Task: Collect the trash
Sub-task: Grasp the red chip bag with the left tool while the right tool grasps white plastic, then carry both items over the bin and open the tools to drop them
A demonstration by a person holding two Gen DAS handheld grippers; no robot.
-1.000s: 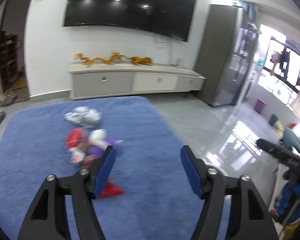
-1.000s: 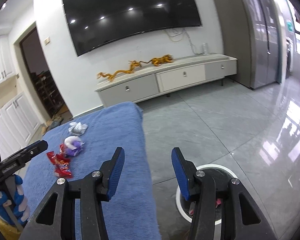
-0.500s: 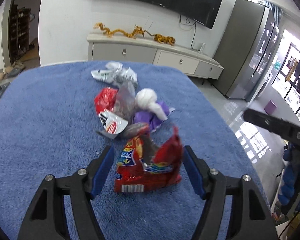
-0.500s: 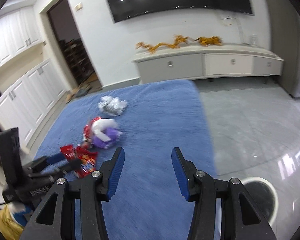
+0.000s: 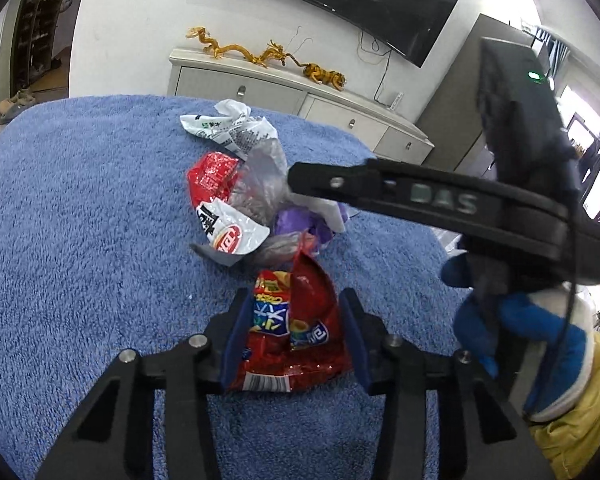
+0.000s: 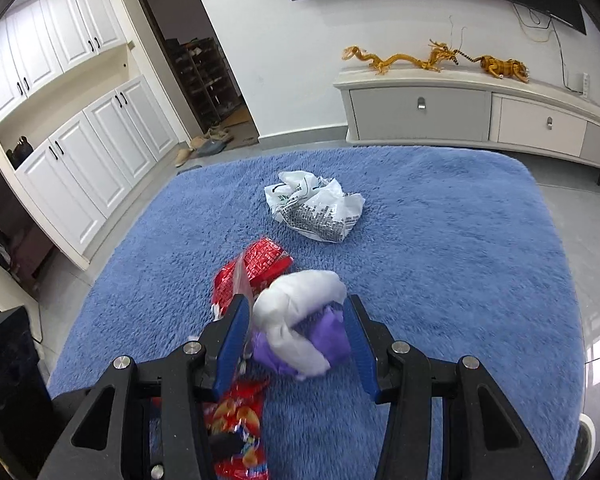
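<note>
On the shaggy blue rug (image 6: 440,240), all the trash lies uncollected. The left gripper (image 5: 292,336) brackets a crinkly red snack bag (image 5: 292,340), jaws spread at its edges, perhaps touching. The right gripper (image 6: 294,342) straddles a soft white-and-purple wad (image 6: 300,320), jaws apart. A crumpled white plastic bag (image 6: 316,208) lies beyond.

On the rug (image 5: 80,220) the trash lies in a loose row. Nearest is the chip bag (image 5: 292,332), between the left gripper's (image 5: 294,336) fingers. Behind it sits a heap of wrappers (image 5: 236,196) (the right gripper (image 6: 296,340) straddles its wad (image 6: 300,300)). Farthest lies the plastic bag (image 6: 314,206), apart. Behind the rug stands a cabinet (image 6: 480,108), figurines (image 6: 432,58) on top.
</note>
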